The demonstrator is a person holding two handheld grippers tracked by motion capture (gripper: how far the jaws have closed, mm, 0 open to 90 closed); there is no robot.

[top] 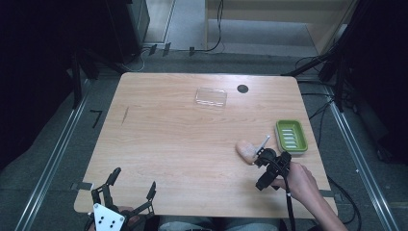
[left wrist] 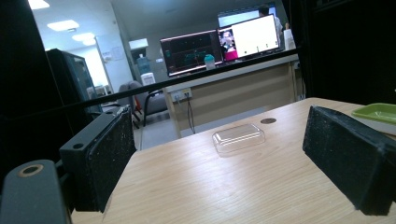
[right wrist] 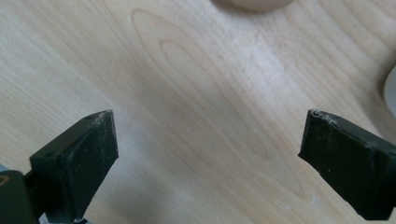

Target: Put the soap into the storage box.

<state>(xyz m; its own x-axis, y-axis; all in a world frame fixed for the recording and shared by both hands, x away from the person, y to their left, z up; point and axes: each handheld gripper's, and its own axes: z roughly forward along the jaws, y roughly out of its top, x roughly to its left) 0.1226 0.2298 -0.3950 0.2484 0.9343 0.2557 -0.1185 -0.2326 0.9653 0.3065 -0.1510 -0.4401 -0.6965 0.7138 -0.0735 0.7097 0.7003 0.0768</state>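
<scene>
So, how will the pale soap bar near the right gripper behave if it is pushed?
The soap bar looks low and rounded, so it will probably slide on the smooth table rather than tip. Its curved edges may make it turn or slip away from the open right gripper.

The wooden table [top: 183,144] has a clear plastic lid [top: 210,97] lying flat toward twelve o'clock, near the far edge. Just beside it, toward three o'clock, there is a small dark round hole [top: 243,88] in the table top. A thin dark mark [top: 125,115] is on the wood at about ten o'clock. Beyond the table, monitors [left wrist: 219,44] stand on a long desk [left wrist: 233,88], and an office chair [left wrist: 140,100] is beside that desk.
</scene>
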